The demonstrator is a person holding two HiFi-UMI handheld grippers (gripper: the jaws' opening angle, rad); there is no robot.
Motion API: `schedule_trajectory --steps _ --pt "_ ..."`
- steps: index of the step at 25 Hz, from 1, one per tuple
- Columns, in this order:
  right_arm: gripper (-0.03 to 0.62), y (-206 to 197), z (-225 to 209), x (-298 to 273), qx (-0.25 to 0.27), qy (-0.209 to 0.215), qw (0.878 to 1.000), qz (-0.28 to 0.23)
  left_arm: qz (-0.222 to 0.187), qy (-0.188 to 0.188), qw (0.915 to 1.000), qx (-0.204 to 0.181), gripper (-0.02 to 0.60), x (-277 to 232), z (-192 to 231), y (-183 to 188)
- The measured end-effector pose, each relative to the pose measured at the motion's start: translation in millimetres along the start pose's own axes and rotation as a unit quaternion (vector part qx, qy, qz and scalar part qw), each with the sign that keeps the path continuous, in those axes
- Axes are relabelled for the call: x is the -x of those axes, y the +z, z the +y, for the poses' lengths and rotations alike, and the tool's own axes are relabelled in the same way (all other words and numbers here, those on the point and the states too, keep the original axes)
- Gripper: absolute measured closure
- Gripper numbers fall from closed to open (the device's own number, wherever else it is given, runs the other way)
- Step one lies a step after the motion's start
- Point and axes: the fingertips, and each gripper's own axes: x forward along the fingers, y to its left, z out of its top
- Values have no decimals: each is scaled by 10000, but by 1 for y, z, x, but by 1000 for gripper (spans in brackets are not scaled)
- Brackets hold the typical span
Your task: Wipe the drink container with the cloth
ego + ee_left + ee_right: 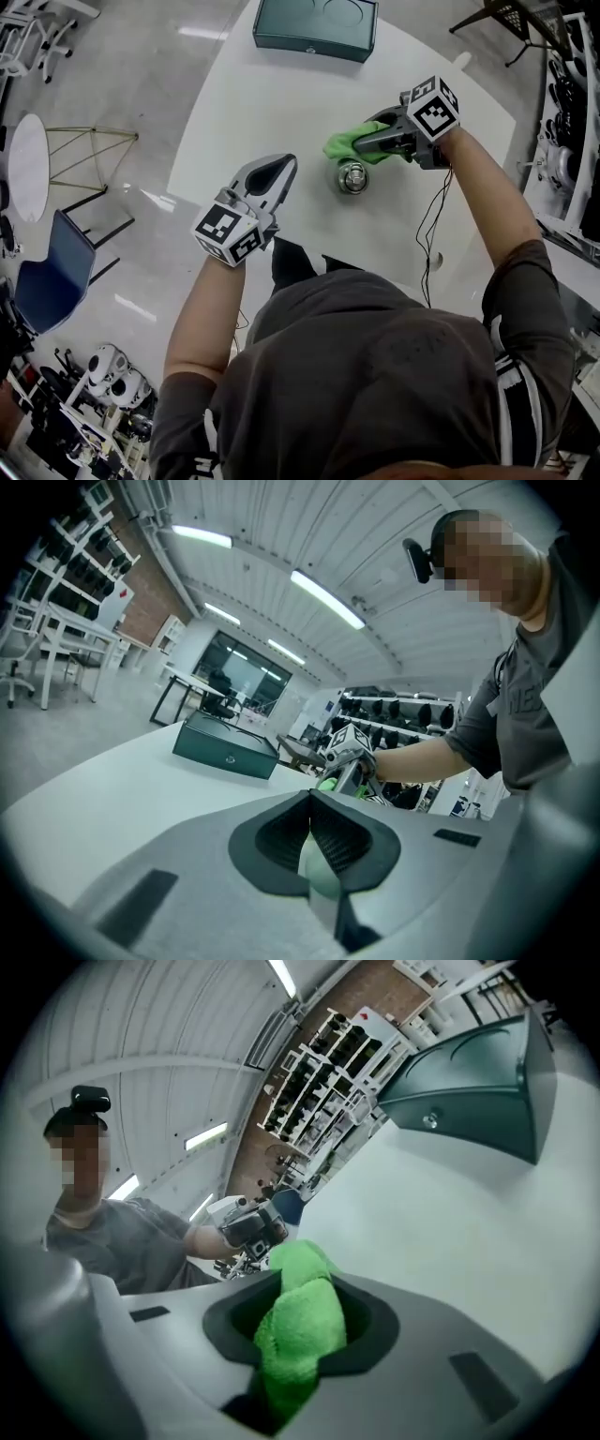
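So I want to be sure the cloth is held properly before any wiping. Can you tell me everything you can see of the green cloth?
The green cloth is bright, fluffy and microfibre-looking, bunched into a thick fold. The right gripper has its jaws shut on it, and a wad sticks out past the tips. In the head view it sits over the white table, right beside the metal drink container. I cannot tell whether it touches the container.
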Motion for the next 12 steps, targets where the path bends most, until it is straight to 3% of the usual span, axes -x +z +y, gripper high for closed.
schedule_trajectory --steps 5,9,12 --pt "514 -10 -9 -12 -42 180 9979 623 43 -134 9999 49 577 -10 8 1" --pt "514 -23 -25 -24 -7 -94 9942 1071 70 -175 9998 102 577 -13 14 -3" --pt "514 -27 -32 -29 359 -438 9876 1464 94 -173 9998 69 577 -14 18 -3"
